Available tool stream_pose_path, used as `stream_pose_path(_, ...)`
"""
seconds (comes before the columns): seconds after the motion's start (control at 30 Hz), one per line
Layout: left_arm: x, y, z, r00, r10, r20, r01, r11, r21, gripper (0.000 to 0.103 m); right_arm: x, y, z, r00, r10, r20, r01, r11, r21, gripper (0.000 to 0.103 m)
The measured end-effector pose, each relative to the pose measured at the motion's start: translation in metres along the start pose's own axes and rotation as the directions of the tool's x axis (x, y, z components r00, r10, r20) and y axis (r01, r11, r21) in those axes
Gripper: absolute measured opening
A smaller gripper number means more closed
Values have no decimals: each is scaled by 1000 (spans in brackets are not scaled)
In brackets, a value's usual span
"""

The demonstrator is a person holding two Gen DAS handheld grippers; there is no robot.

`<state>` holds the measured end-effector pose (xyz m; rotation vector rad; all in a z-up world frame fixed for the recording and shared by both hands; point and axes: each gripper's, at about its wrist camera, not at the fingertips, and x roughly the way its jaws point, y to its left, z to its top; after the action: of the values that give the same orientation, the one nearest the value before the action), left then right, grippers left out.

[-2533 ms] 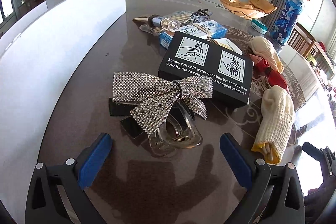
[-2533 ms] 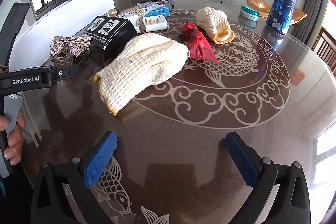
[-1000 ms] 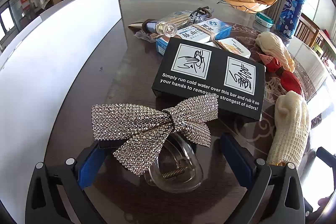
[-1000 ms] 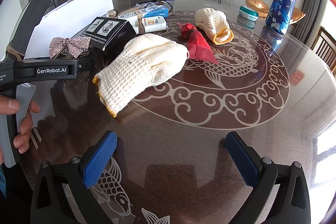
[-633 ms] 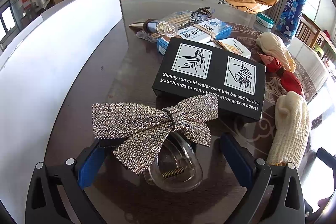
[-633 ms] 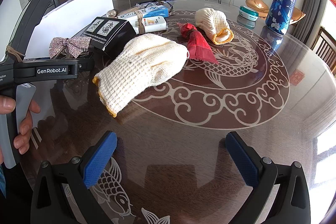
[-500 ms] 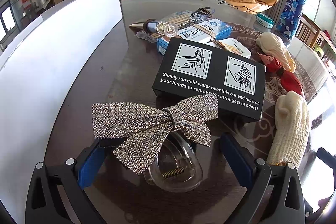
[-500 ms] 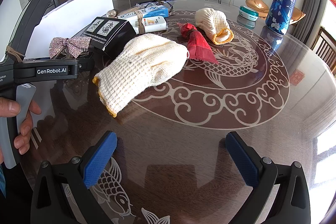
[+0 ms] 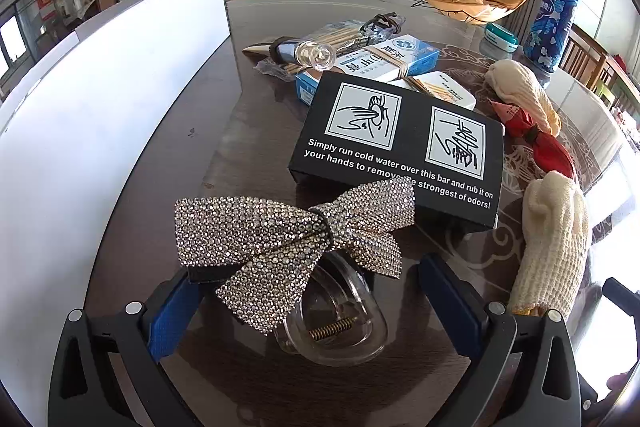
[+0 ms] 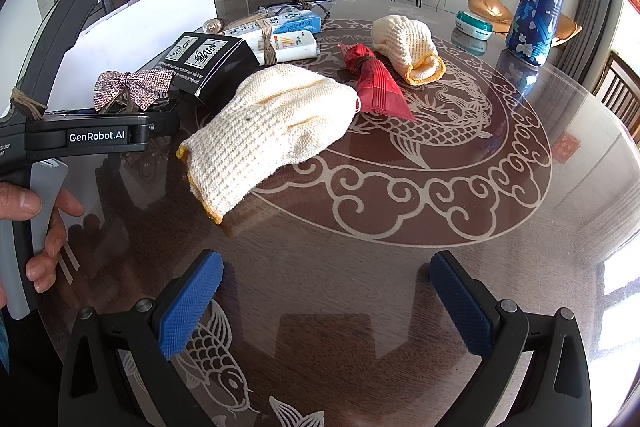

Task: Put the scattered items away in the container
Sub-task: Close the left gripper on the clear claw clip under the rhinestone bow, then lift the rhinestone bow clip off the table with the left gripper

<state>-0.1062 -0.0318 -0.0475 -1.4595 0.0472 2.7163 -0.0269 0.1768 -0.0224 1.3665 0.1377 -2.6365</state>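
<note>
— Between the blue pads of the left tongs point(image 9: 316, 301), spread wide, sits the rhinestone bow clip point(image 9: 292, 247). Which way does it run?

— Its long axis lies left to right, straight across the gap, with the clear claw pointing back toward the camera. The white container point(image 9: 100, 131) stands just left.

— And the right tongs point(image 10: 326, 305)?

— Equally wide, holding nothing, over bare counter point(image 10: 360, 267); the nearest knit glove point(image 10: 268, 131) lies farther off, to the left. The left is clearly nearer the clip.
</note>
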Motion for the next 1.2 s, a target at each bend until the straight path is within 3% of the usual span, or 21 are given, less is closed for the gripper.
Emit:
stream_pose_path(0.23, 0, 2, 1, 1000, -5, -11, 5, 1000, 14, 103, 0, 0, 0, 1000, 0, 0, 0, 1000, 0, 103)
stream_pose_path(0.3, -3, 3, 0, 1000, -6, 4, 6, 1000, 17, 94, 0, 0, 0, 1000, 0, 0, 0, 1000, 0, 103)
stream_pose_path(0.37, -8, 3, -1, 1000, -11, 19, 11, 1000, 25, 70, 0, 0, 0, 1000, 0, 0, 0, 1000, 0, 103)
stream_pose_path(0.5, -16, 2, -6, 999, -8, 33, 6, 999, 51, 60, 0, 0, 0, 1000, 0, 0, 0, 1000, 0, 103)
stream_pose_path(0.57, -21, 1, -9, 999, -9, 39, 7, 998, 60, 50, 0, 0, 0, 1000, 0, 0, 0, 1000, 0, 103)
stream_pose_path(1.2, -44, 14, -29, 998, -57, 36, 56, 998, 7, 45, 0, 0, 0, 1000, 0, 0, 0, 1000, 0, 103)
